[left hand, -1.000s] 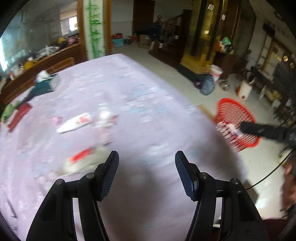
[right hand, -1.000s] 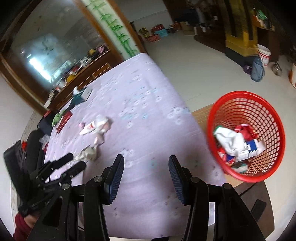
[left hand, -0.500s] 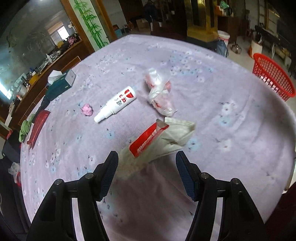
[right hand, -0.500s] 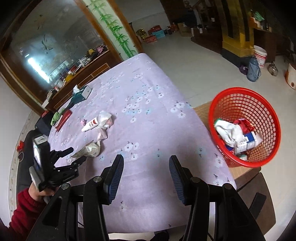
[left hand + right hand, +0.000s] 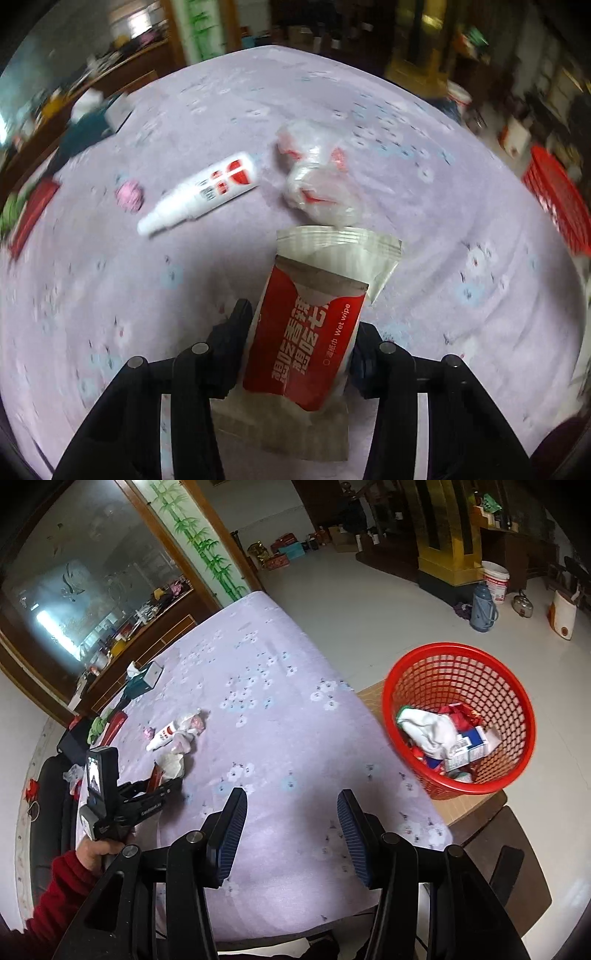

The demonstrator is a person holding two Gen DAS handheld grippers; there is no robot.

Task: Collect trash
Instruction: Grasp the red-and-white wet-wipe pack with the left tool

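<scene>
A red and white wet wipe packet [image 5: 310, 332] stands between the fingers of my left gripper [image 5: 301, 325], which is shut on it; the packet stays sharp while the table behind blurs. Past it on the lilac flowered cloth [image 5: 443, 258] lie a crumpled plastic bag [image 5: 317, 184], a white tube with red print [image 5: 203, 192] and a small pink ball [image 5: 129, 195]. The right wrist view shows that left gripper [image 5: 162, 786] with the packet [image 5: 170, 766] at the table's left. My right gripper [image 5: 291, 834] hangs open over the near table edge. A red mesh basket [image 5: 461, 657] holding trash stands to the right.
The basket rests on a low wooden stool [image 5: 465, 805] beside the table, with a dark chair [image 5: 509, 867] nearer. A teal tissue box [image 5: 142, 679] and a red flat item [image 5: 114, 725] lie at the table's far left. A hand in a red sleeve [image 5: 62, 886] holds the left gripper.
My left gripper moved forward onto the wet wipe packet and closed on it; the packet now stands aligned between the fingers. My right gripper has stayed open and barely shifted.
</scene>
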